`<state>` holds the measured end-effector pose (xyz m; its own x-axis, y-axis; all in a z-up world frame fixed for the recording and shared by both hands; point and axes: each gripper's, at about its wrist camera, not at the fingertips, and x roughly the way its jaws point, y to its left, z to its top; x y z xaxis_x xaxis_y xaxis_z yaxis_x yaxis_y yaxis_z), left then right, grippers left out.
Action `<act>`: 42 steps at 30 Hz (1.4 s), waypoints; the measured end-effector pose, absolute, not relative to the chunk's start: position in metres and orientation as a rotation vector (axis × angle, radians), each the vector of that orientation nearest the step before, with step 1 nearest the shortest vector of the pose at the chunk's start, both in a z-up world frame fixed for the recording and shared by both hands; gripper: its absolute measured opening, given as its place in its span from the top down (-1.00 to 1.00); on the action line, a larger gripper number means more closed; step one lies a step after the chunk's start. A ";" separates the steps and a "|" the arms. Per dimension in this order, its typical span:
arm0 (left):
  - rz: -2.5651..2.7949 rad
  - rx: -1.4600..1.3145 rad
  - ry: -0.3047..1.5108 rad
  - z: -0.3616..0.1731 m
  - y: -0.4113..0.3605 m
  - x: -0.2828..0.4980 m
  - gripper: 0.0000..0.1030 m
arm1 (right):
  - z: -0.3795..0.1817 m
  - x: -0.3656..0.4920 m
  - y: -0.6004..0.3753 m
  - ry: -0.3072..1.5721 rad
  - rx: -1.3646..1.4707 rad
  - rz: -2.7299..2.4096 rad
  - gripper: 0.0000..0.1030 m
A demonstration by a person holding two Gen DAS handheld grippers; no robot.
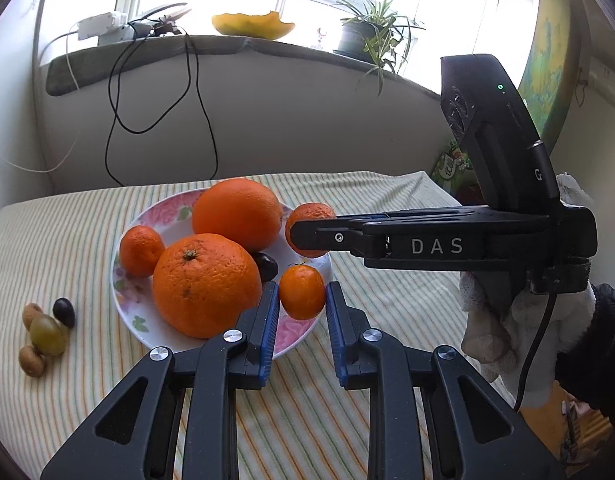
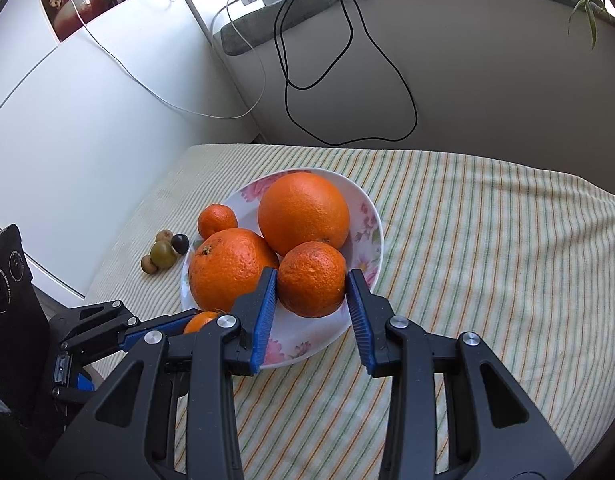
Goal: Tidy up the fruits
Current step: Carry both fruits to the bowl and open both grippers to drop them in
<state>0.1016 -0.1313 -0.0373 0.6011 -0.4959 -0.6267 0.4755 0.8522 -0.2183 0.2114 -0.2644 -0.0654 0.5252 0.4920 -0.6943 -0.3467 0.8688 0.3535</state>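
A floral plate [image 1: 175, 212] [image 2: 371, 216] on the striped cloth holds two large oranges [image 1: 205, 286] [image 1: 237, 214], a small mandarin [image 1: 141, 250] and a dark plum [image 1: 266, 265]. My left gripper [image 1: 302, 300] is shut on a small smooth mandarin [image 1: 302, 296] over the plate's near rim. My right gripper [image 2: 311, 280] is shut on a rougher mandarin [image 2: 311, 278], also seen in the left wrist view [image 1: 311, 216], over the plate's right side. The left gripper shows in the right wrist view [image 2: 187, 324], its mandarin [image 2: 201, 320] partly hidden.
A cluster of small fruits lies on the cloth left of the plate: a green one [image 1: 47, 334], a dark one [image 1: 63, 312] and brown ones [image 1: 31, 358]. Black cables [image 2: 347, 80] hang down the wall behind. The windowsill carries a plant [image 1: 367, 36].
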 end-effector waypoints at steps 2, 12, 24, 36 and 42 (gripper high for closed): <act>-0.560 -0.021 0.736 -0.038 -0.133 0.104 0.58 | -0.067 0.213 -0.264 0.889 0.181 0.504 0.28; -0.542 0.001 0.737 -0.039 -0.137 0.108 0.57 | -0.073 0.219 -0.264 0.908 0.194 0.512 0.28; -0.527 0.007 0.737 -0.039 -0.136 0.112 0.34 | -0.073 0.221 -0.264 0.909 0.187 0.479 0.01; -0.526 0.007 0.729 -0.036 -0.134 0.107 0.34 | -0.056 0.212 -0.270 0.858 0.211 0.472 -0.18; -0.520 0.002 0.716 -0.030 -0.130 0.102 0.34 | -0.054 0.206 -0.268 0.856 0.207 0.467 -0.19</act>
<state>0.1025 -0.1301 -0.0305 0.6334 -0.4544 -0.6263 0.4559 0.8732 -0.1724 0.2061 -0.2675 -0.0543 0.5629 0.4745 -0.6768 -0.3116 0.8802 0.3580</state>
